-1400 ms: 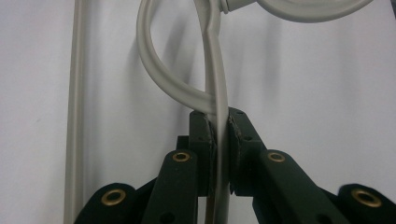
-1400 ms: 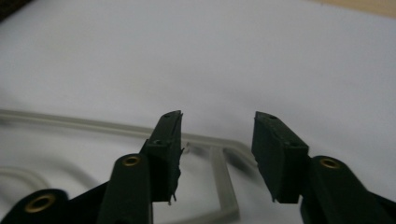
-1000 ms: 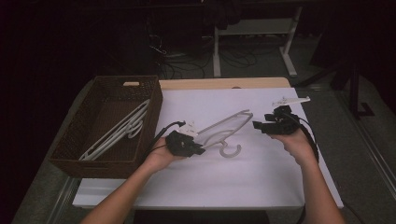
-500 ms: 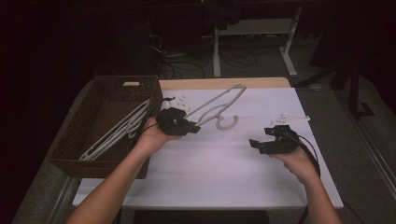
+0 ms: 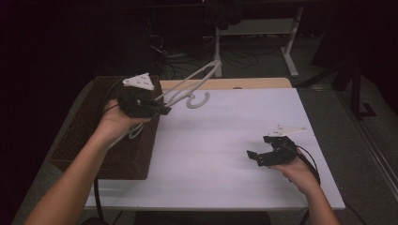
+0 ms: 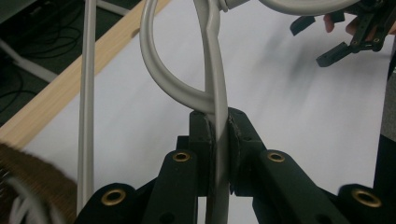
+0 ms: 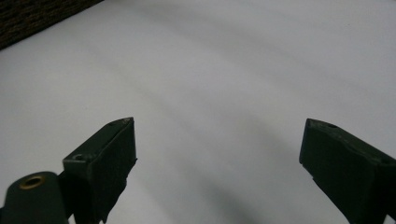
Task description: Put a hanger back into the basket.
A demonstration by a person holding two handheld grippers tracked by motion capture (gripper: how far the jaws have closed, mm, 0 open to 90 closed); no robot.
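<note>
Hanger (image 5: 187,86), pale grey with no readable lettering, hangs lifted at ten o'clock over the white table (image 5: 225,150), above the rim of the wicker basket (image 5: 89,154) that holds more hangers. Left gripper (image 5: 157,110) is clamped on its bar. Right gripper (image 5: 258,157), at four o'clock, gapes wide, empty.

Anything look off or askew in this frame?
Nothing broken or spilled. The left gripper is shut on a grey hanger, which sticks out tilted in the air over the corner of the wicker basket, not lying flat. The basket holds at least one more hanger. The right gripper is open over the white table.
</note>
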